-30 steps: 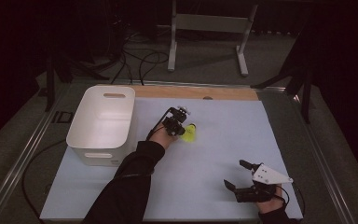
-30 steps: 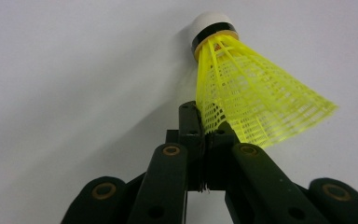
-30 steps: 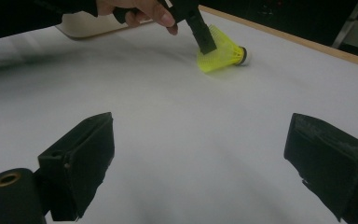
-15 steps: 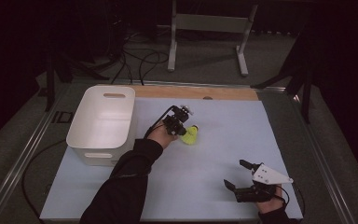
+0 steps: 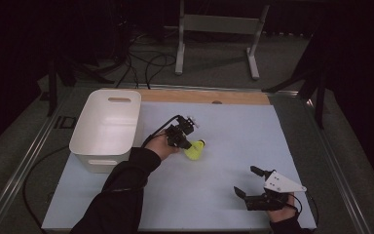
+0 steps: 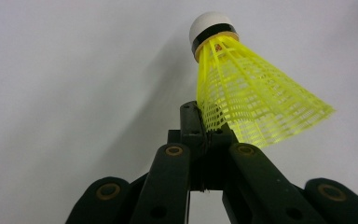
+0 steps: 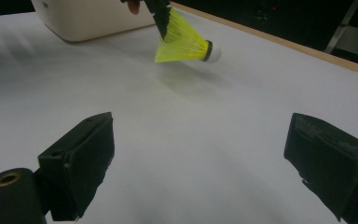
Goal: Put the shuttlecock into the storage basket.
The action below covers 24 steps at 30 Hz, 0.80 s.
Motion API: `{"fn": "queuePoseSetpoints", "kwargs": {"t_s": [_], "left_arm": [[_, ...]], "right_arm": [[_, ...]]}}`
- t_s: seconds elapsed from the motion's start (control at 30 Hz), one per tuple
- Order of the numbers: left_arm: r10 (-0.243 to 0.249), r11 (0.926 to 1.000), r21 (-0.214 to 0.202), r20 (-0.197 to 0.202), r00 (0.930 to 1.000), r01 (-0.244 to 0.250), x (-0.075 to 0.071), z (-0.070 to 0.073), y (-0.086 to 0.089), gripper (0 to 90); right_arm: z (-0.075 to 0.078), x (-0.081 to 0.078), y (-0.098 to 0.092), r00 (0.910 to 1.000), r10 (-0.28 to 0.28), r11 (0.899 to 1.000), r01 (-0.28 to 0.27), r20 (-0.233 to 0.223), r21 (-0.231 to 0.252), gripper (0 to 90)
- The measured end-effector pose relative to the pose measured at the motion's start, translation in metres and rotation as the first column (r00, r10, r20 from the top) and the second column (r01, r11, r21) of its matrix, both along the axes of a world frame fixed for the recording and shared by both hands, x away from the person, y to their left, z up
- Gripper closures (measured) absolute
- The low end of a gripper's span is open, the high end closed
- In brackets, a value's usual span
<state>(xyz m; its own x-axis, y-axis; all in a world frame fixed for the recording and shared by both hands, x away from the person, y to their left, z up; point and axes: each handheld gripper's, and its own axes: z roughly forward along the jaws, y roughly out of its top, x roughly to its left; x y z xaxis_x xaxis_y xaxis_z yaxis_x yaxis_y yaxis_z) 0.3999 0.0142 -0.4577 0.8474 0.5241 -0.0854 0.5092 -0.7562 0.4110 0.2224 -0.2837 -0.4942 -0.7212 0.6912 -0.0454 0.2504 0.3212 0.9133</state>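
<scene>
A yellow shuttlecock (image 5: pixel 195 148) with a white cork tip hangs just above the pale blue mat, near its middle. My left gripper (image 5: pixel 185 142) is shut on the rim of its mesh skirt (image 6: pixel 242 107), pinched between the jaw tips (image 6: pixel 200 126); the cork (image 6: pixel 209 25) points away from me. From the right gripper view the shuttlecock (image 7: pixel 186 42) floats clear of the mat with a shadow under it. My right gripper (image 5: pixel 250 183) rests near the mat's front right corner, its jaws (image 7: pixel 200 168) wide open with nothing between them.
A white plastic tub (image 5: pixel 107 126) stands on the mat's left side, just left of my left hand. A wooden strip (image 5: pixel 204 96) borders the mat's far edge. Metal stand legs (image 5: pixel 214 44) and cables lie on the floor beyond.
My left hand has lifted and shifted slightly with the shuttlecock held in it, which now hangs off the mat. The right gripper has not moved.
</scene>
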Motion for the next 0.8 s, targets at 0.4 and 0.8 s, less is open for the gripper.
{"fn": "queuePoseSetpoints", "kwargs": {"t_s": [0.4,0.8], "left_arm": [[-0.127,0.9911,0.039,-0.021,0.9917,0.127,-0.020,0.007,0.013,89.8],[-0.228,0.9732,0.021,-0.045,0.9726,0.229,-0.034,0.011,0.024,89.7]], "right_arm": [[-0.001,0.001,0.001,1.0000,0.001,1.000,-0.001,-0.001,0.000,8.3],[-0.001,0.001,0.001,1.0000,0.004,1.000,-0.004,-0.004,-0.002,8.3]]}}
